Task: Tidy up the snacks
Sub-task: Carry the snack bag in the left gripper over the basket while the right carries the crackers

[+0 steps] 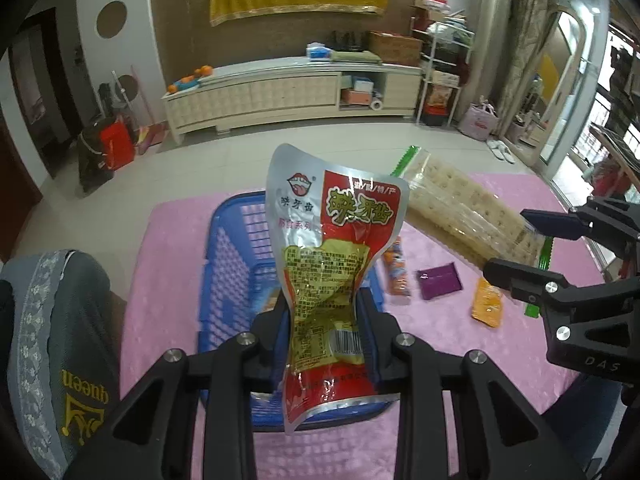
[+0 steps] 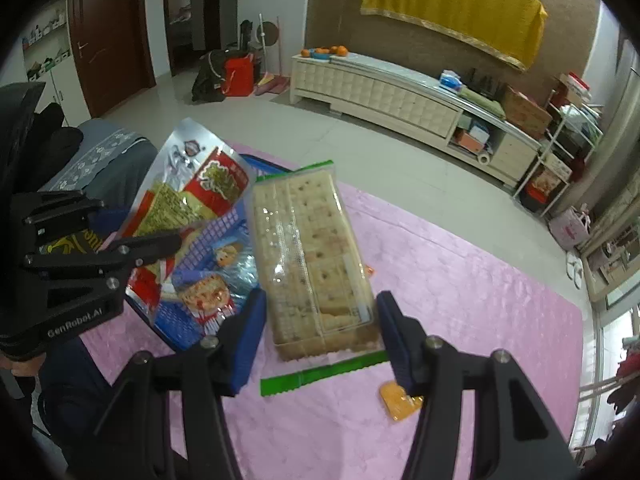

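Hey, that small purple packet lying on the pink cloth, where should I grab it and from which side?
Grip the purple packet across its shorter sides, coming straight down from above. It lies flat on the pink cloth, so only its edges give the jaws purchase. It has open cloth around it, apart from the orange packet and the striped snack stick.

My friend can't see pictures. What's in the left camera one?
The left gripper pinches a red and silver snack bag above a blue basket on a pink tablecloth. The right gripper holds a cracker pack.
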`<state>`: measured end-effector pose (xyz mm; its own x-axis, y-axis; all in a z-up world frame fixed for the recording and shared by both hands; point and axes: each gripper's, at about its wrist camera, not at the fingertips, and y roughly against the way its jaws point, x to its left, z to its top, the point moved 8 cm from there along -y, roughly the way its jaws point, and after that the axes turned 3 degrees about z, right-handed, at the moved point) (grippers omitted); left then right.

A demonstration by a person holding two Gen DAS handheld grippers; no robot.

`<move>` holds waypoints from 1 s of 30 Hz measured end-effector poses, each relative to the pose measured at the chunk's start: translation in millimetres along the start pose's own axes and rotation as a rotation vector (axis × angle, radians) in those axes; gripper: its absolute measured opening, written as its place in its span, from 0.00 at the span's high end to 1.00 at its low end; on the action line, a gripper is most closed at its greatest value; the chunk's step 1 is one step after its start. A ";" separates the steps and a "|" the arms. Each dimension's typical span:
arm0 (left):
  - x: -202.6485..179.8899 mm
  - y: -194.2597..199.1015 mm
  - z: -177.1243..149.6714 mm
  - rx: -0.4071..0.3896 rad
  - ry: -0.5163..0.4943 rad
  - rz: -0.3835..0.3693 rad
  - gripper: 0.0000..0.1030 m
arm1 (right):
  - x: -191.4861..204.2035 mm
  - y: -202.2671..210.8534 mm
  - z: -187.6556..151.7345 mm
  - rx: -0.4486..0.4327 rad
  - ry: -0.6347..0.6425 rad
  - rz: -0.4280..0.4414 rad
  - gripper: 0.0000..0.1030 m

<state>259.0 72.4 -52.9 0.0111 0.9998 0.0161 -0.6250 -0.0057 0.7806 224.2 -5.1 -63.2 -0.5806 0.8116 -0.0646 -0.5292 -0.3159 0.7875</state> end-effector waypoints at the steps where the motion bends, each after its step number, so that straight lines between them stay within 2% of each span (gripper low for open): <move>1: 4.1 -0.5 0.7 0.000 0.004 0.000 0.72 | 2.7 -5.6 3.4 0.004 0.003 0.006 0.41; 7: 30.2 -15.4 3.9 0.016 0.017 0.028 0.72 | 20.2 -24.1 12.7 0.021 0.027 0.020 0.41; 12: 41.9 -42.6 5.5 0.057 0.037 0.030 0.71 | 28.6 -45.0 19.8 0.046 0.049 0.025 0.41; 17: 45.7 -70.7 4.8 0.088 -0.003 0.073 0.71 | 26.8 -64.5 23.0 0.071 0.051 0.028 0.41; 23: 49.4 -95.0 5.7 0.132 -0.024 0.054 0.70 | 14.2 -81.3 27.8 0.095 0.027 0.033 0.41; 25: 50.5 -101.7 7.8 0.133 -0.025 0.048 0.65 | 13.0 -84.2 31.8 0.097 0.026 0.031 0.43; 26: 52.4 -105.0 8.2 0.134 -0.019 0.051 0.57 | 11.9 -84.6 32.8 0.097 0.027 0.029 0.43; 28: 60.3 -112.0 6.3 0.142 0.004 0.072 0.53 | 12.1 -85.6 33.9 0.099 0.026 0.028 0.44; 30: 63.9 -113.7 1.9 0.152 0.036 0.064 0.40 | 14.6 -84.9 32.8 0.097 0.032 0.028 0.44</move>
<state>332.3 136.8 -139.4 -0.0545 0.9973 0.0490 -0.4982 -0.0697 0.8643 280.9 49.7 -110.9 -0.6145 0.7866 -0.0605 -0.4514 -0.2877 0.8447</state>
